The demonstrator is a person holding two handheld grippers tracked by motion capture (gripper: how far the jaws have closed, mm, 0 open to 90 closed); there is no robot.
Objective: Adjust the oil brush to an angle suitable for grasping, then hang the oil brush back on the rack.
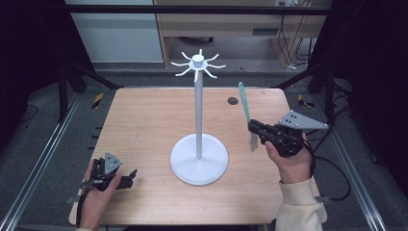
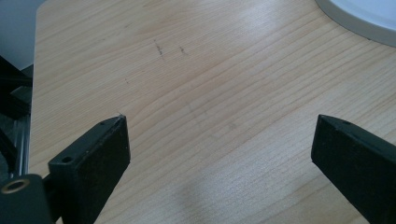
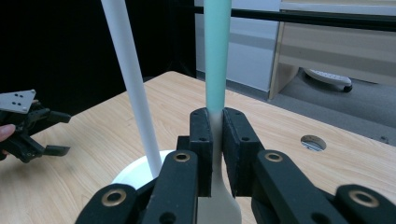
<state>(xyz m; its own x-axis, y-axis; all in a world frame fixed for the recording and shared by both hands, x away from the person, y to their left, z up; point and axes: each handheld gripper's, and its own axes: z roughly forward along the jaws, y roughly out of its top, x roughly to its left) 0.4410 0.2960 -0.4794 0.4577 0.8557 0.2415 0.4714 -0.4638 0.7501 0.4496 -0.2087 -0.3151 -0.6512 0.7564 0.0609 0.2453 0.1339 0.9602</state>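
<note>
Holding spatula [image 1: 246, 113] upright in your clenched right gripper [image 1: 255, 128] — thin grip near blade, may pivot beside stand [image 1: 198, 115]; left gripper [image 1: 126, 179] released, empty.

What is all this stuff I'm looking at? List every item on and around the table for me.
Table: one, light wood, centre of the high view.
Stand: one, white, round base and tall pole with hooks spreading out at the top, middle of the table.
Spatula: one, green handle with pale blade, upright, gripped above the table's right part.
Hole: one, dark, round, in the tabletop's far right area.
Cabinet: one, light wood, beyond the table.
Left gripper: one, black, jaws wide apart, near the table's front left corner.
Right gripper: one, black, clamped on the spatula.
Hands: two, left hand and right hand, each holding a gripper.
</note>
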